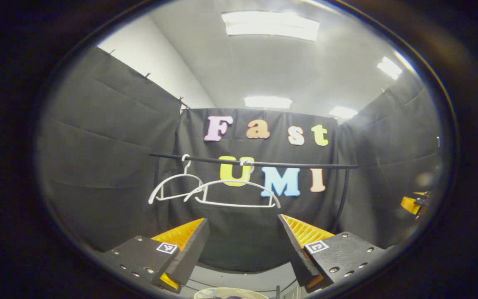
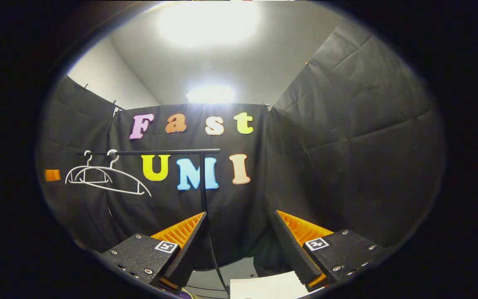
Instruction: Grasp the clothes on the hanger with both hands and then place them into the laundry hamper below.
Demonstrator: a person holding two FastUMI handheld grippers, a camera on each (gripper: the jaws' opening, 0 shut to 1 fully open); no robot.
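Both tongs [image 1: 243,245] [image 2: 239,241] agape — bare hangers [image 1: 235,193] beyond.

Bright ceiling lights [image 1: 270,25], glare overhead, dim booth, fisheye-warped edges

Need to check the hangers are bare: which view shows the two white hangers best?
The left gripper view: both hangers hang near centre on the rail, large, nothing draped on them. In the right gripper view the hangers sit small, overlapping, far left.
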